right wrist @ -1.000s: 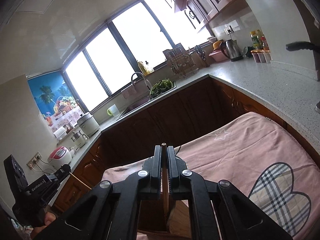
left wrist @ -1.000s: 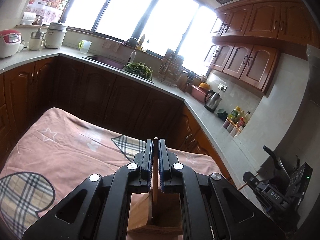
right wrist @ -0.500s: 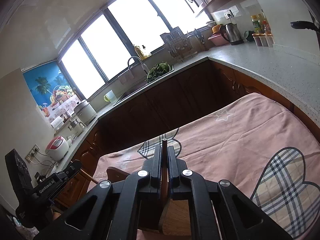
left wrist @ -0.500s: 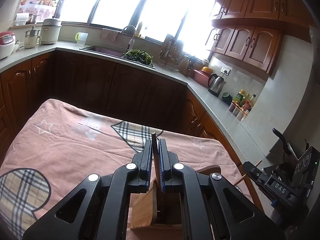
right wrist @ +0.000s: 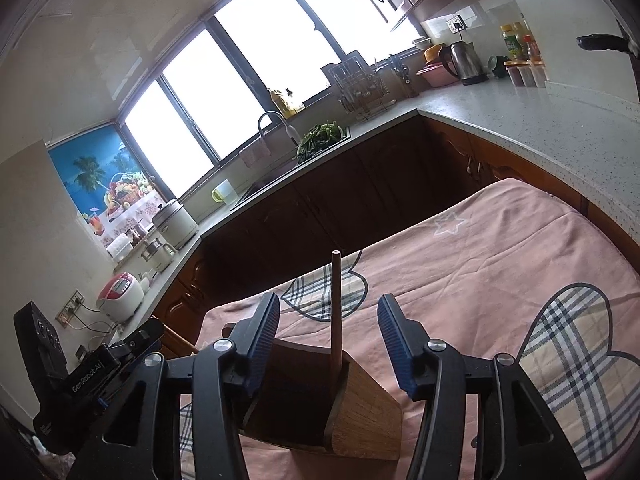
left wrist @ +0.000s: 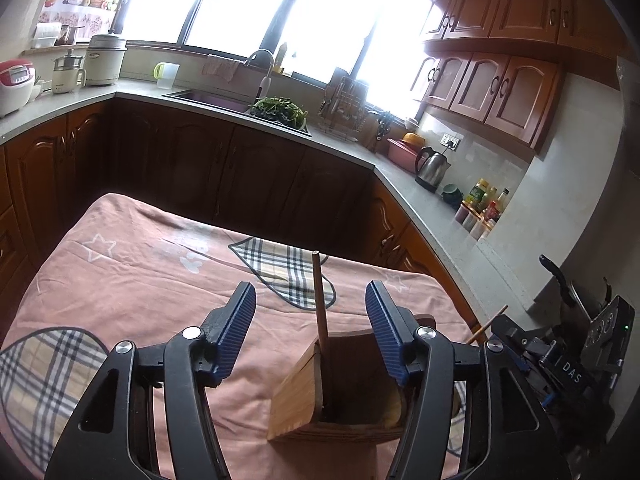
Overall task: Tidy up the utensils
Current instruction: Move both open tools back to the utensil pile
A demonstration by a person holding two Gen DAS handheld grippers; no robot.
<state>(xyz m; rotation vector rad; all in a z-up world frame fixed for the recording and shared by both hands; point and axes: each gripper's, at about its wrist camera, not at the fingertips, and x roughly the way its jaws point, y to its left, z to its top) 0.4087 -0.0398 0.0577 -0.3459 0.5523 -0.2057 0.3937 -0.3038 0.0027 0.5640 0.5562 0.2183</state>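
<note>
A wooden utensil holder (left wrist: 298,392) stands on the pink cloth, just under both grippers. In the left wrist view a brown chopstick (left wrist: 319,296) stands upright in it, between the blue pads of my left gripper (left wrist: 310,312). The jaws are opening and no pad touches the stick. In the right wrist view the holder (right wrist: 368,408) has a chopstick (right wrist: 336,304) standing in it, and my right gripper (right wrist: 328,320) straddles that stick with opening jaws, pads apart from it. Each view shows the other gripper's body at its edge, with a thin stick tip (left wrist: 486,326) beside it.
The pink cloth (left wrist: 140,280) with plaid hearts covers the table. Dark cabinets and a grey counter (left wrist: 436,216) wrap around behind, with a sink, greens, a dish rack, a kettle (left wrist: 432,168) and bottles. The table's far edge drops off toward the cabinets.
Both grippers were shut on their chopsticks and have opened wide. The chopsticks now stand free in the wooden holder. The hands have barely shifted.
</note>
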